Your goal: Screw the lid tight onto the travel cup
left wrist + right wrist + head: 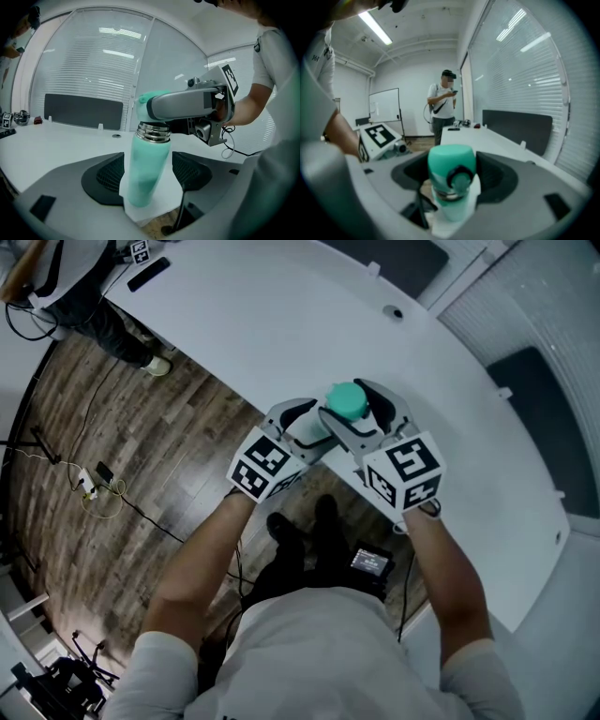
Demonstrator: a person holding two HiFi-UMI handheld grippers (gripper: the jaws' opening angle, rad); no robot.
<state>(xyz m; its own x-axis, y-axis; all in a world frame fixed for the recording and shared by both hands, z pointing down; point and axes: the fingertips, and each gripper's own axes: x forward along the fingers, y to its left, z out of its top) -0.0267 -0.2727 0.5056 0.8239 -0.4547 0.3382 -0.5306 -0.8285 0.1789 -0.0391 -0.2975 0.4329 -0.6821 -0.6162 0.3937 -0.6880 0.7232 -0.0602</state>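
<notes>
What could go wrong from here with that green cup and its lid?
1. The left gripper has its jaws apart, clear of the travel cup, so only the right gripper, closed on the lid, holds it. A turn might spin the whole cup instead of tightening the lid.
2. The cup leans at the table edge, with floor below; a slip could drop it.

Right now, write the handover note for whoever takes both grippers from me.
Left gripper: open, jaws either side of the travel cup, not pressing it.
Right gripper: jaws flank the lid; contact cannot be told.
Cup stands at the table's near edge, lid on top.
Done: lid seated.
To do: silver neck shows under the lid; probably regrip the cup and test tightness.
</notes>
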